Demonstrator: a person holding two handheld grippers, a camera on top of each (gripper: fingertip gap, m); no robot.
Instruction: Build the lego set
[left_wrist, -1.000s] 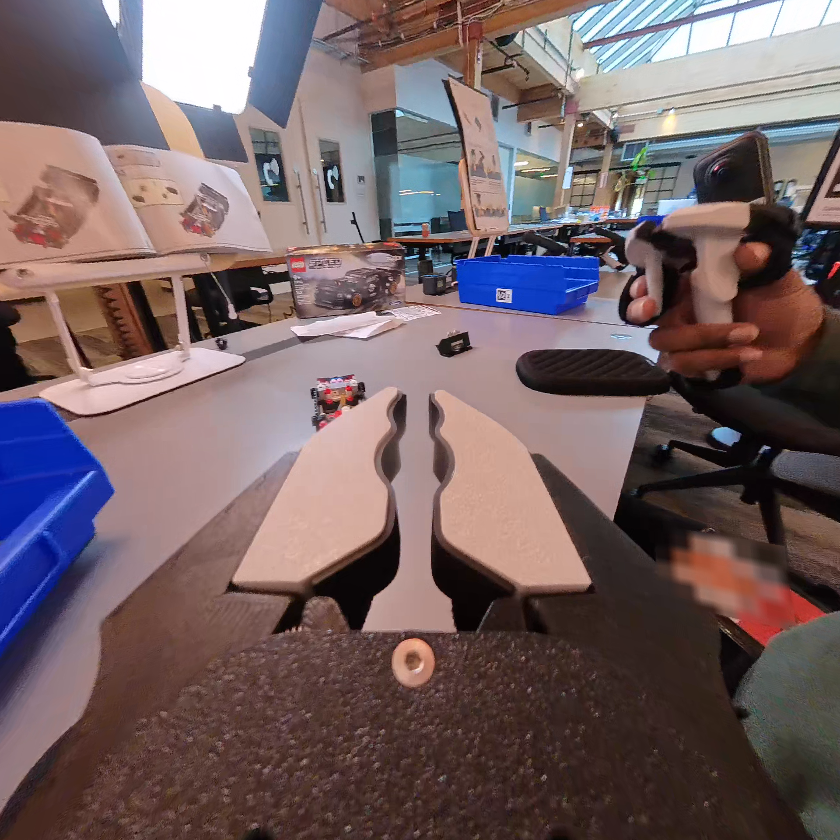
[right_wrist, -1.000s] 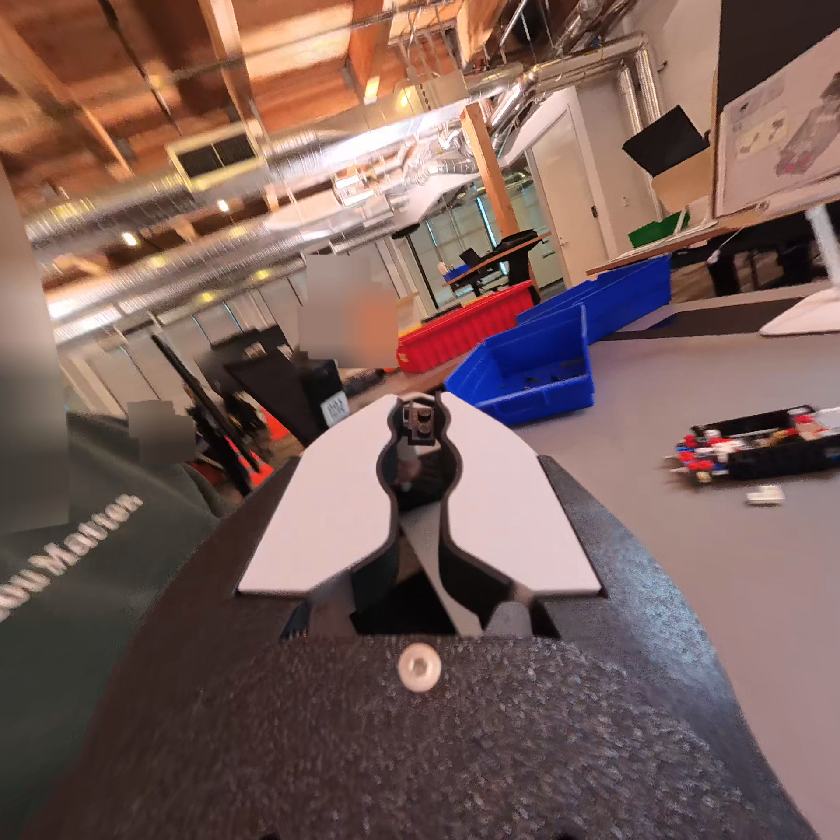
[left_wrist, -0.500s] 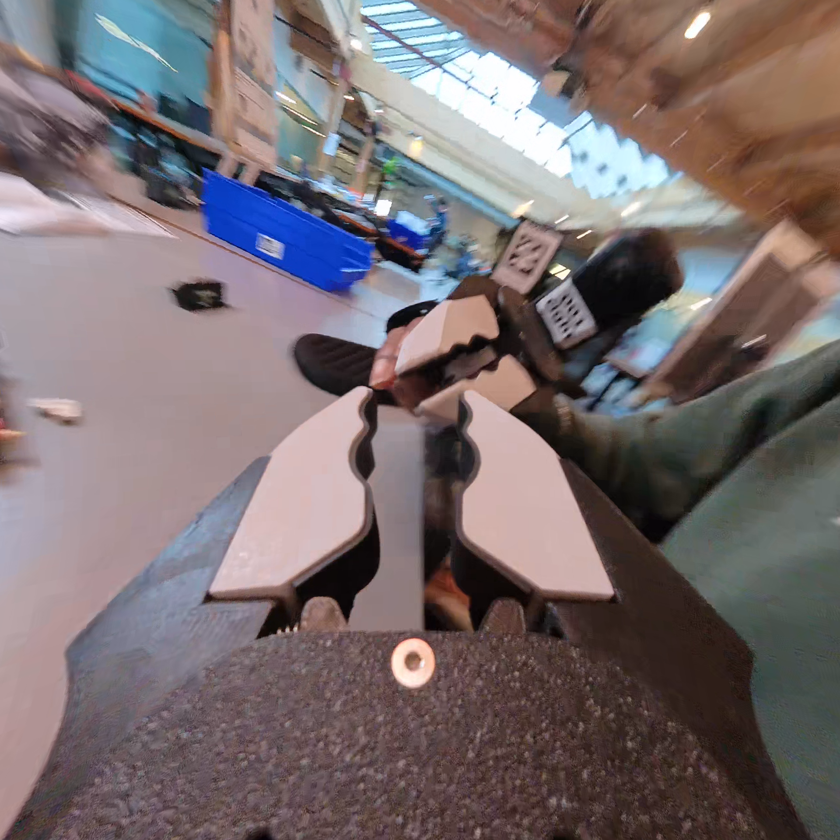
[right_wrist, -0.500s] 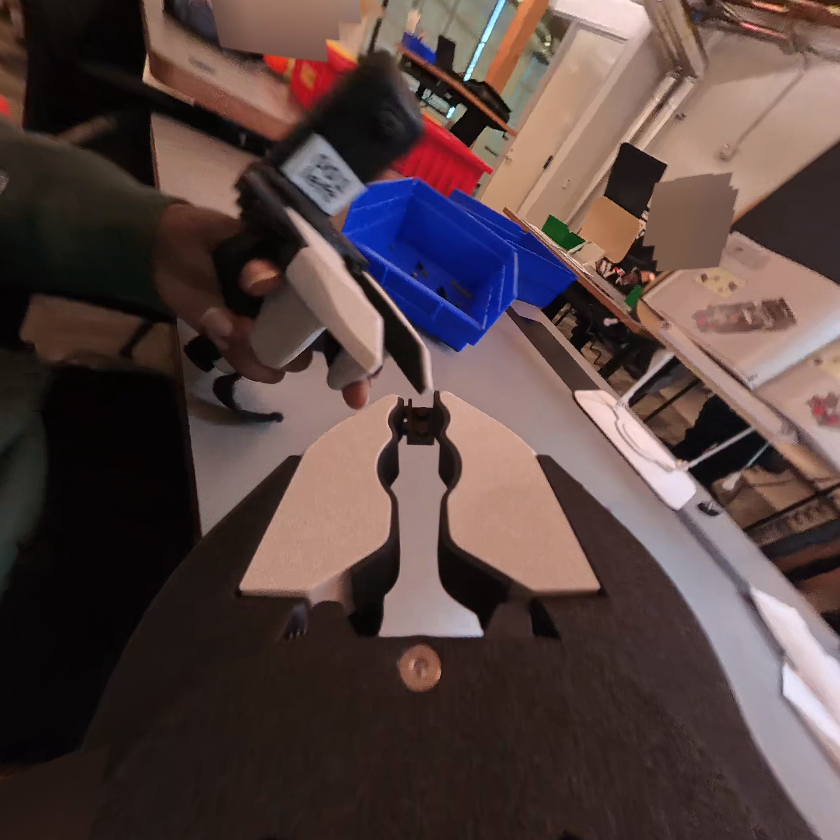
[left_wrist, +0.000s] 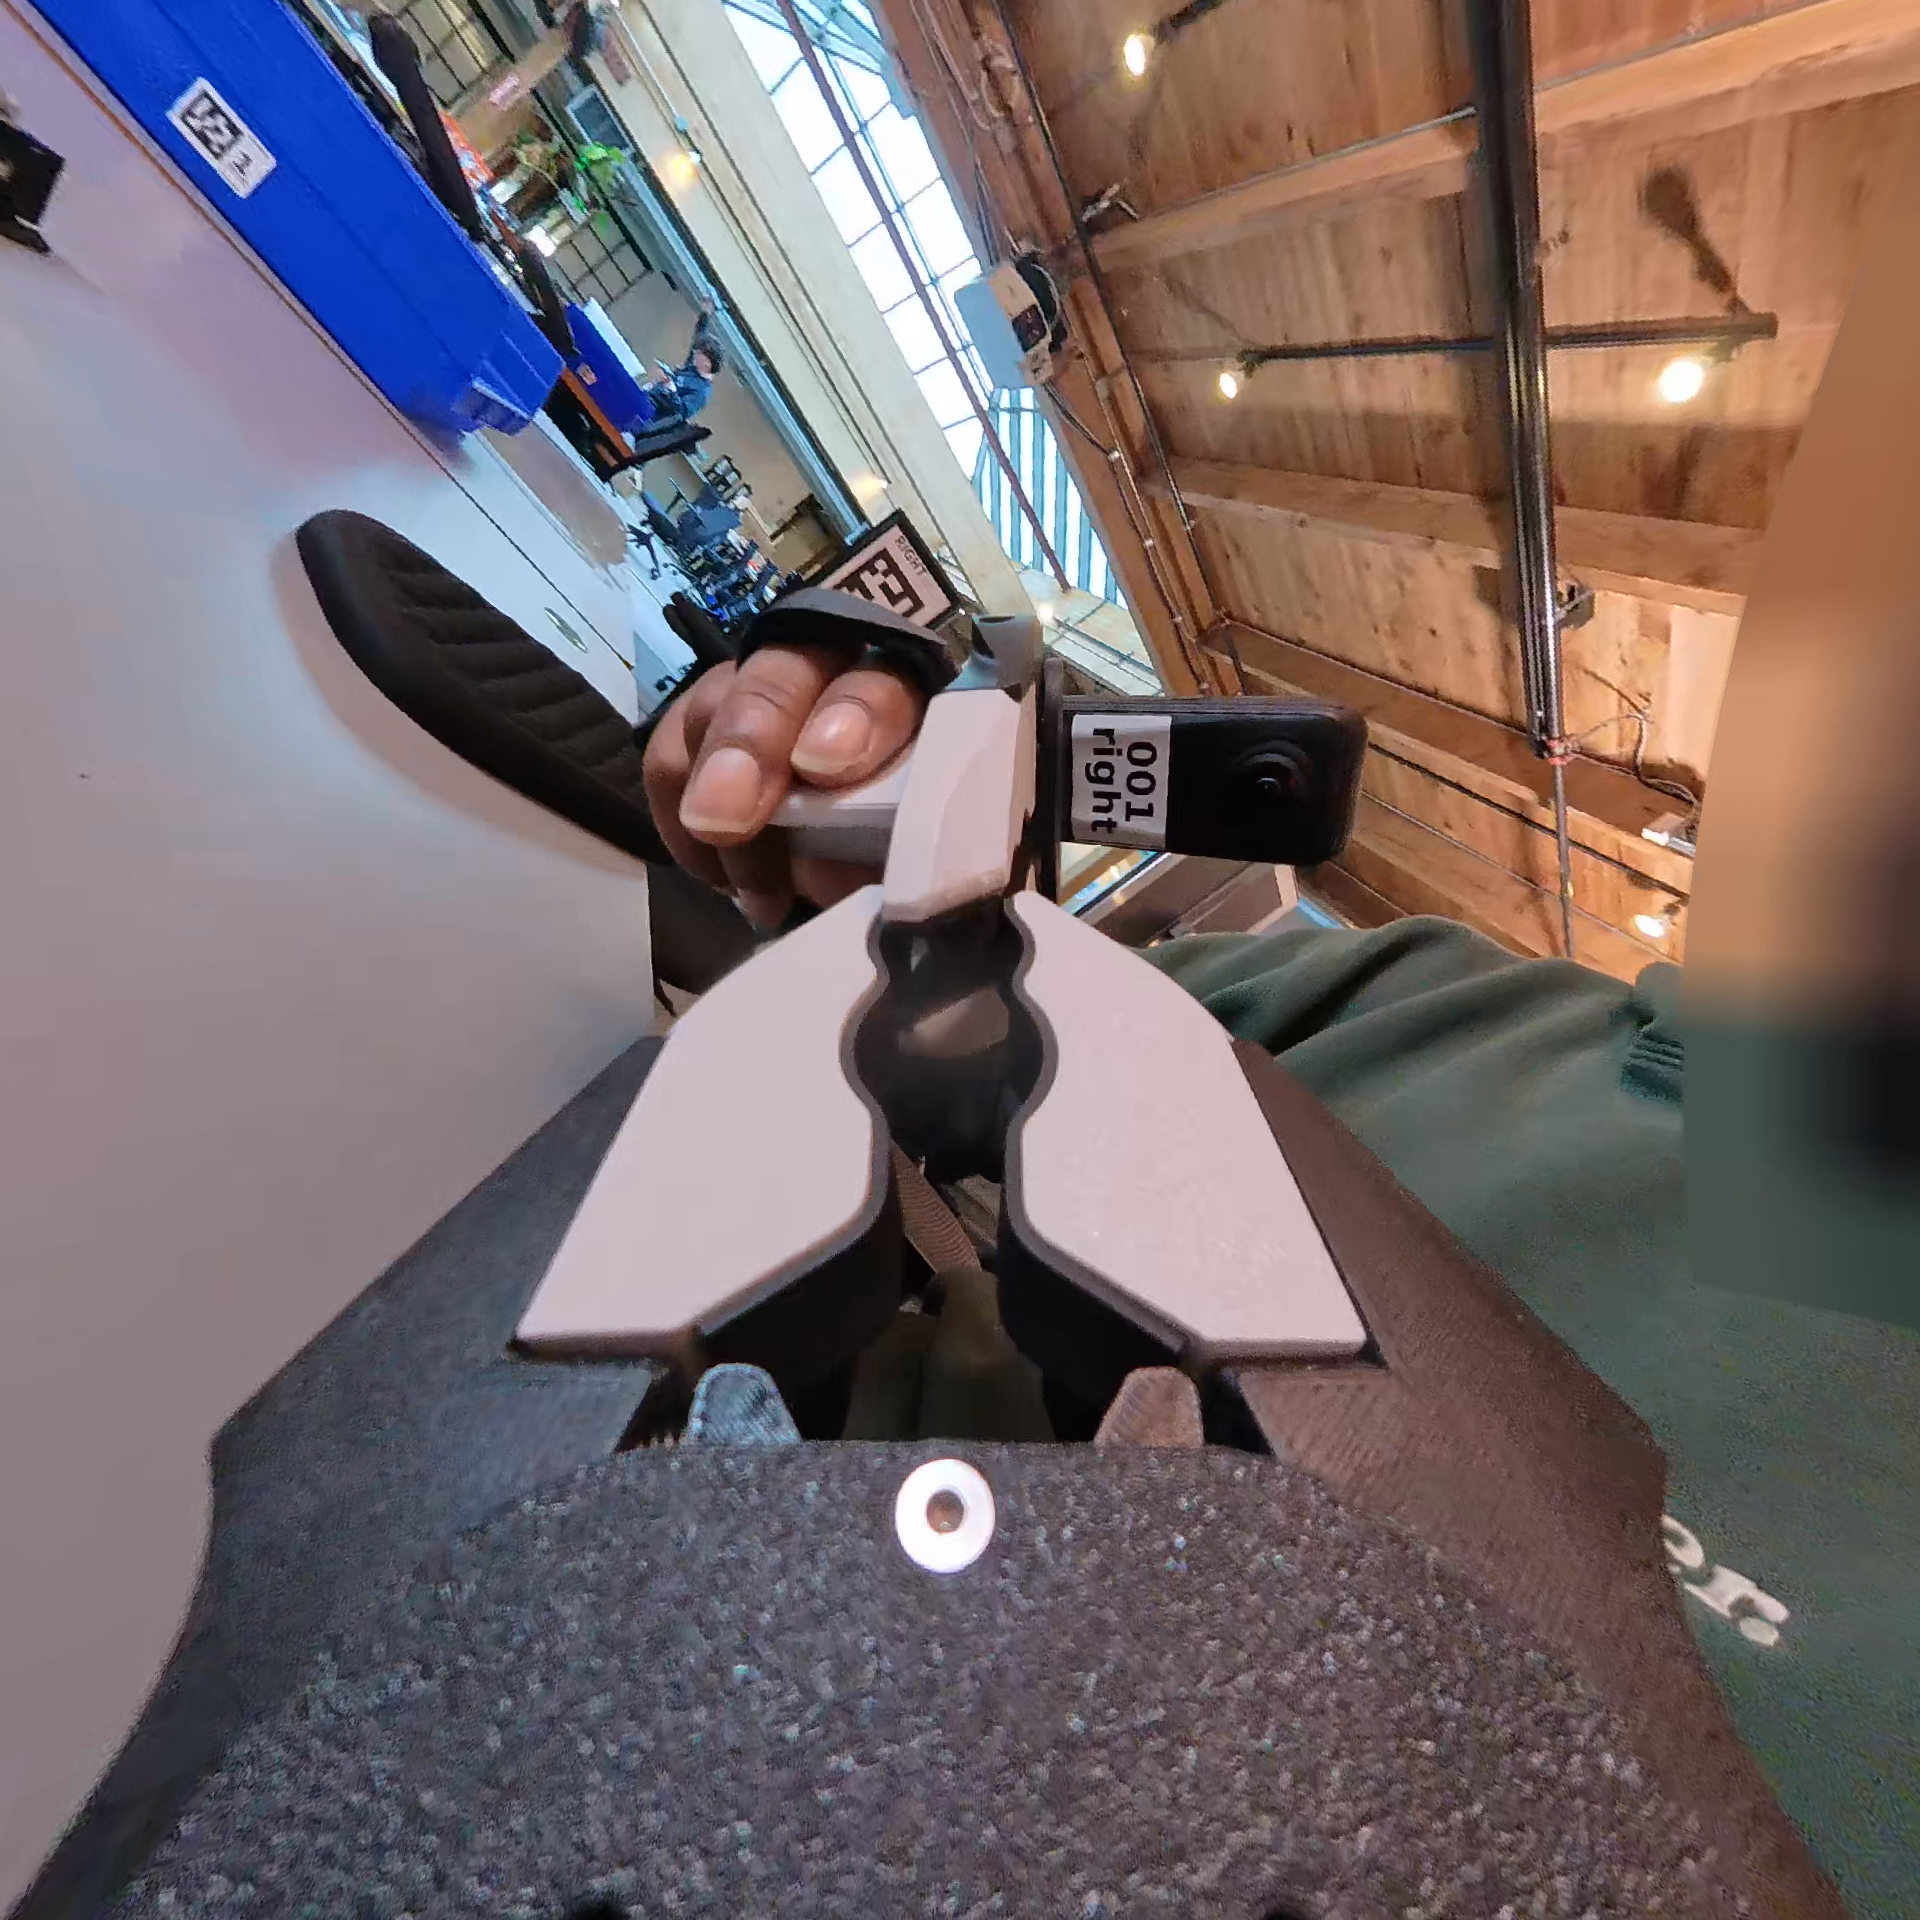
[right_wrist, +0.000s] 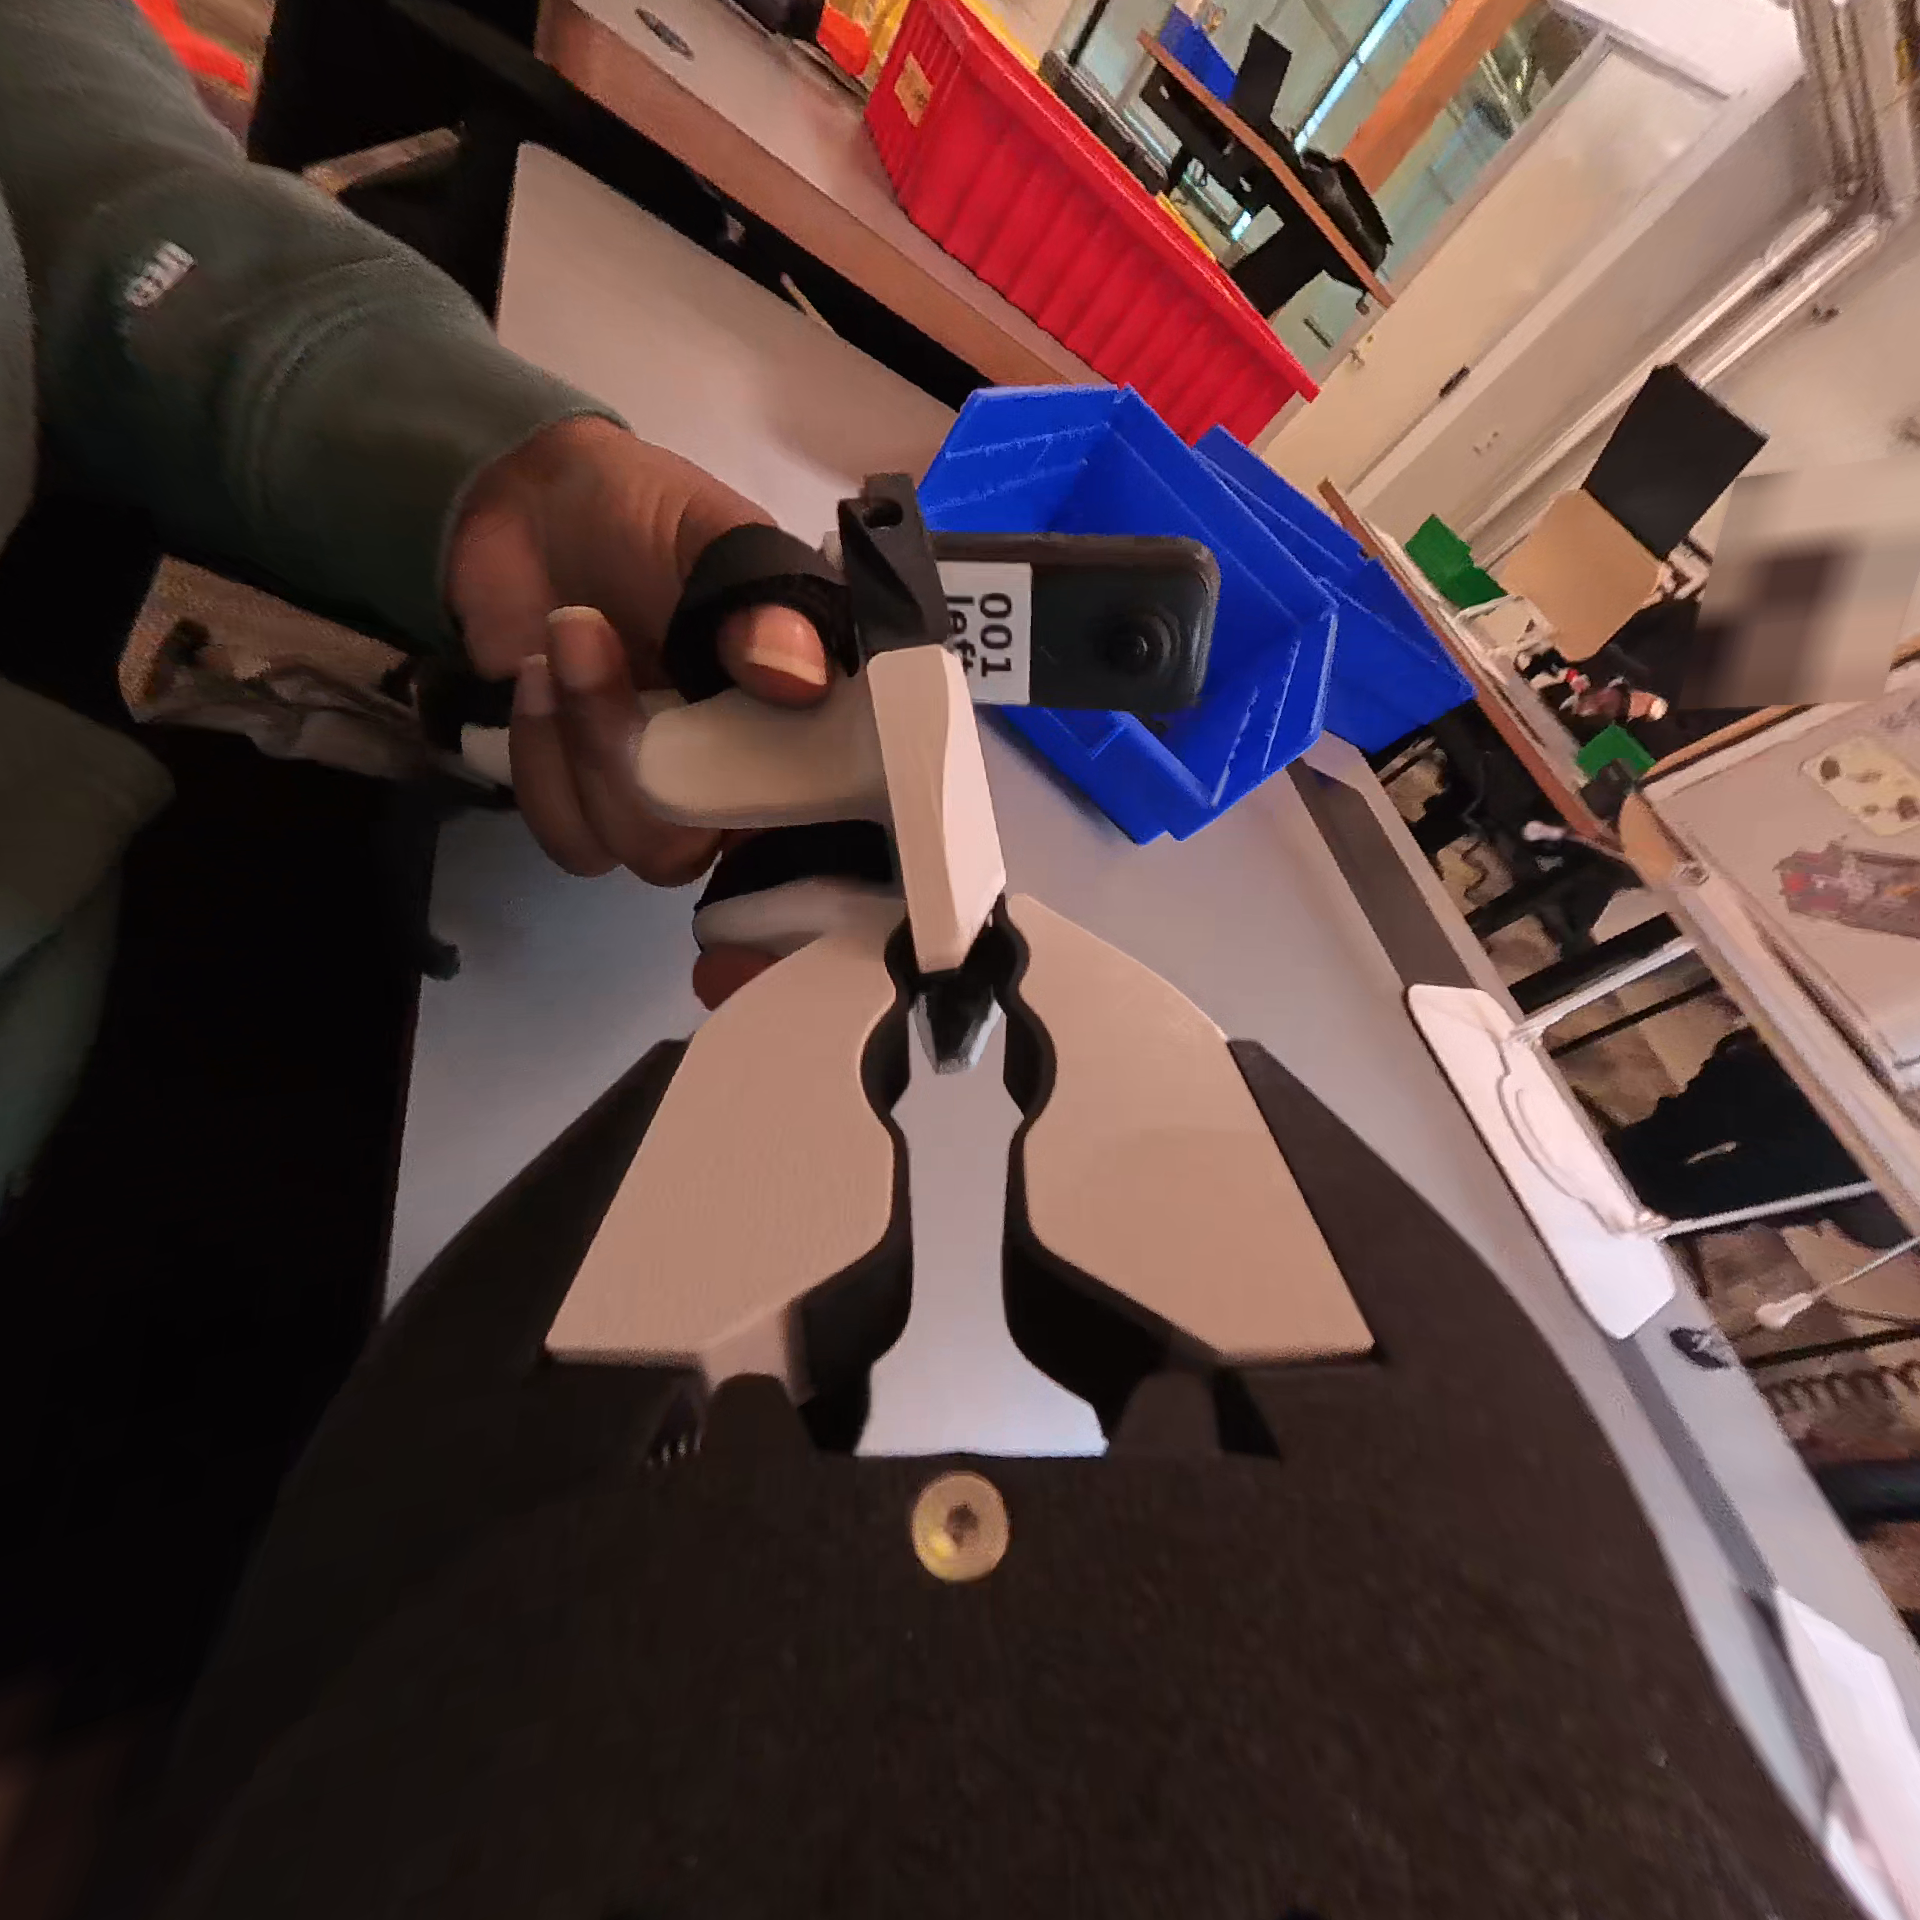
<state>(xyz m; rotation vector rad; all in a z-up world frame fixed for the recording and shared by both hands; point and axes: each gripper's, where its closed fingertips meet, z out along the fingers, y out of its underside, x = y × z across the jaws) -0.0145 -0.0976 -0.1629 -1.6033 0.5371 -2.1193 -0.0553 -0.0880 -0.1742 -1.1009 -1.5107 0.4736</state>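
Note:
My two grippers meet tip to tip above the grey table's (right_wrist: 644, 343) near edge, turned a quarter turn to each other. In the right wrist view my right gripper (right_wrist: 958, 935) is shut on a small black lego piece (right_wrist: 943, 1023). The left gripper's (right_wrist: 948, 1039) white fingers come down edge-on between my right fingers and close on the same piece. In the left wrist view my left gripper (left_wrist: 948, 920) has its jaws narrowed to a small gap, with the right gripper's (left_wrist: 940, 899) tips between them. The piece is hidden there. The lego car is out of view.
Stacked blue bins (right_wrist: 1143, 665) and a red bin (right_wrist: 1060, 239) stand beyond the left gripper. The booklet stand's white base (right_wrist: 1538, 1132) and open booklet (right_wrist: 1818, 862) are at right. Another blue bin (left_wrist: 343, 229) and a black chair armrest (left_wrist: 478, 675) show in the left view. The grippers are tip to tip, or close to it.
Both grippers swung away from the table to face each other and came together. The left jaws opened wider, then narrowed around the piece that the right gripper kept holding.

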